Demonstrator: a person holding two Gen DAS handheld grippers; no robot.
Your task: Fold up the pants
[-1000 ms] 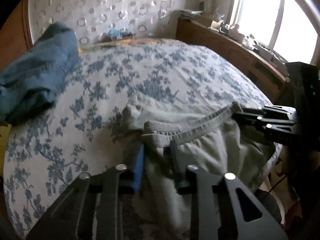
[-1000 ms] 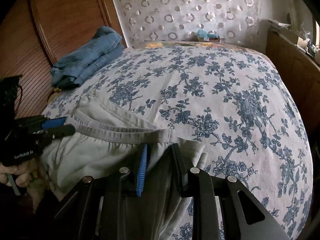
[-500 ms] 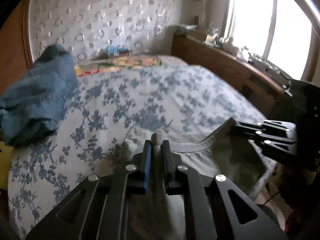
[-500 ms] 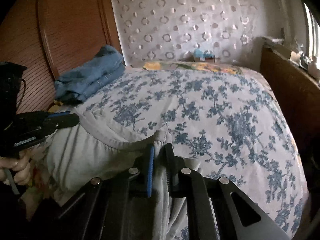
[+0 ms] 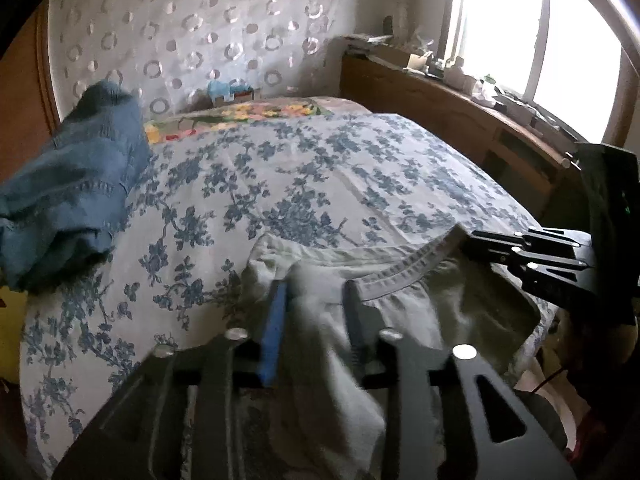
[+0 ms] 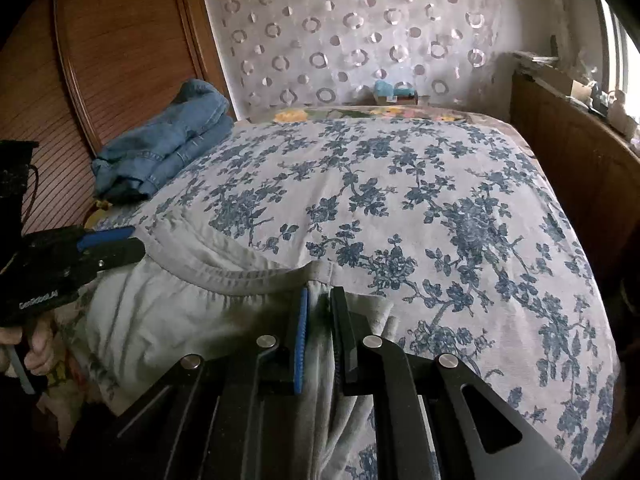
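Now the right tongs point(image 6: 318, 300) were clamped on the pants' point(image 6: 168, 312) waistband to anchor it on the bed point(image 6: 420, 184), while the left tongs point(image 5: 314, 296) were opening around loose cloth.

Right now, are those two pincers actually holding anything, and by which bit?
The right gripper pinches the pale pants at the waistband. The left gripper's jaws are opening, with waistband cloth between them.

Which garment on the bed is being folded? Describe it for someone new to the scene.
Start at the bed with the blue-flowered sheet. At its near edge lie the pale grey-green pants, elastic waistband spread between both grippers. Unlike the blue jeans piled by the wooden headboard, they are light and plain.
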